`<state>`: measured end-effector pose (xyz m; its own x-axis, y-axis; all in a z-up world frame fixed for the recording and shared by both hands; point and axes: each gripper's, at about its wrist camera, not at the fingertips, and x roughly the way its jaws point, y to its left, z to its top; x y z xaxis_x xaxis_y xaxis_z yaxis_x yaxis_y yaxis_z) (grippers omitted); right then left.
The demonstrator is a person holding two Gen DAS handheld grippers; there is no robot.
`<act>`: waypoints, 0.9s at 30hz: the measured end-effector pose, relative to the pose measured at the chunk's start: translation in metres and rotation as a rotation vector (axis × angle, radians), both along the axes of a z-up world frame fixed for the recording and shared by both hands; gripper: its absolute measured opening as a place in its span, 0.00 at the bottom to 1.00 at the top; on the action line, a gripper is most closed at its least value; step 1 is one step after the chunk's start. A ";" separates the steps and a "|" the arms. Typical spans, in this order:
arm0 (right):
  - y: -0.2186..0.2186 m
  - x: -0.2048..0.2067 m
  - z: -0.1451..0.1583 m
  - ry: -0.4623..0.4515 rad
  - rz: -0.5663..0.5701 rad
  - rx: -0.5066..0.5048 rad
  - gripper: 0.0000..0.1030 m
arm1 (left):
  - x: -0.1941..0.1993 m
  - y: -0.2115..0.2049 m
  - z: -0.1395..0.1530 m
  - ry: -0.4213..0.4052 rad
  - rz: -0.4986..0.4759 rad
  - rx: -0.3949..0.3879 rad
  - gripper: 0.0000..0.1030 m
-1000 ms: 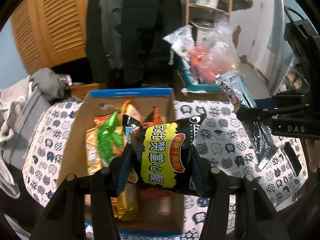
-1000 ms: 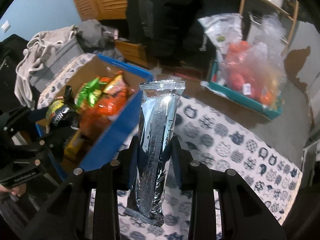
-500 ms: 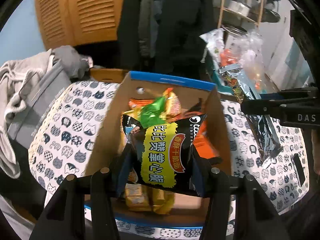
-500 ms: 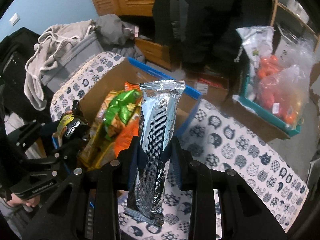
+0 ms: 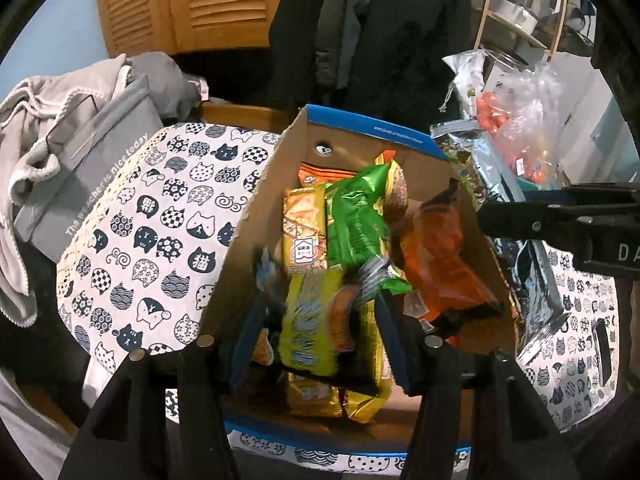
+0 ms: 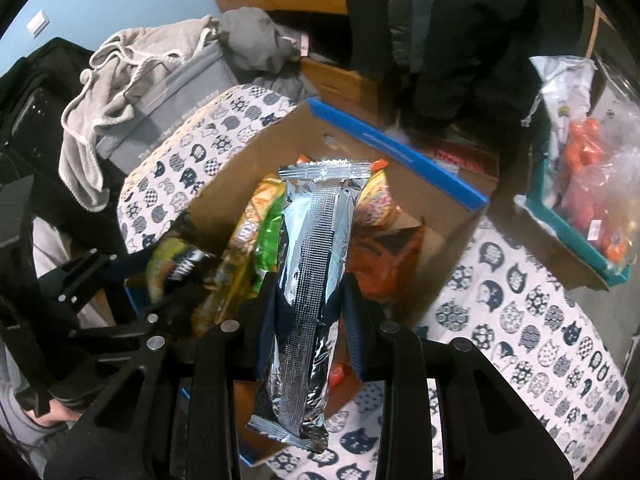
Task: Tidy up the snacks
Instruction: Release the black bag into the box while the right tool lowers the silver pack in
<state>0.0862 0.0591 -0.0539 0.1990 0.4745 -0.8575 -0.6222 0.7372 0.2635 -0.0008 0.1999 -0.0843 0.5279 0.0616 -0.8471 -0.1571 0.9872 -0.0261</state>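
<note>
Two snacks: you are bringing both over the cardboard box at once.
Black-and-yellow packet: it is sitting blurred between the fingers of your left claw, low over the snacks already in the box.
Left claw: its jaws have just been opening, and the packet seems to be slipping free.
Silver packet: your right claw is clamping it upright, above the box's near end.
Step in hand: dropping the left packet in.
Next move: you are needing to clear the left claw, lower the silver packet beside the orange bag, then release.
Desk: the cat-print cloth is carrying the box.
</note>
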 end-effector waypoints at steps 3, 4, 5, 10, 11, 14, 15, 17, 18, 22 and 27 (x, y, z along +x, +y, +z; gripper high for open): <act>0.006 -0.001 -0.003 0.018 0.007 0.009 0.29 | -0.001 0.003 0.004 0.000 0.013 -0.001 0.67; 0.007 -0.001 -0.004 0.026 0.009 0.013 0.29 | -0.002 0.003 0.007 -0.006 0.016 -0.009 0.67; 0.008 -0.002 -0.006 0.034 0.013 0.016 0.29 | -0.003 0.004 0.010 -0.010 0.016 -0.016 0.68; 0.011 -0.005 -0.006 0.060 0.033 0.043 0.30 | -0.008 0.001 0.022 -0.032 0.014 0.010 0.75; 0.011 -0.006 -0.005 0.059 0.033 0.045 0.36 | -0.009 -0.001 0.025 -0.036 0.009 0.019 0.76; 0.005 -0.009 -0.001 0.054 0.026 0.059 0.43 | -0.011 -0.003 0.030 -0.035 0.001 0.025 0.77; 0.003 -0.009 0.000 0.051 0.022 0.059 0.44 | -0.012 -0.004 0.031 -0.036 -0.001 0.024 0.77; -0.004 -0.012 0.004 0.037 0.009 0.057 0.50 | -0.013 -0.006 0.033 -0.035 -0.005 0.027 0.77; -0.007 -0.013 0.006 0.030 0.002 0.057 0.53 | -0.014 -0.008 0.035 -0.034 -0.007 0.030 0.77; -0.024 -0.016 0.014 0.001 -0.027 0.048 0.61 | -0.017 -0.016 0.043 -0.040 -0.018 0.031 0.80; -0.047 -0.022 0.027 -0.046 -0.072 0.043 0.67 | -0.023 -0.029 0.056 -0.052 -0.045 -0.013 0.80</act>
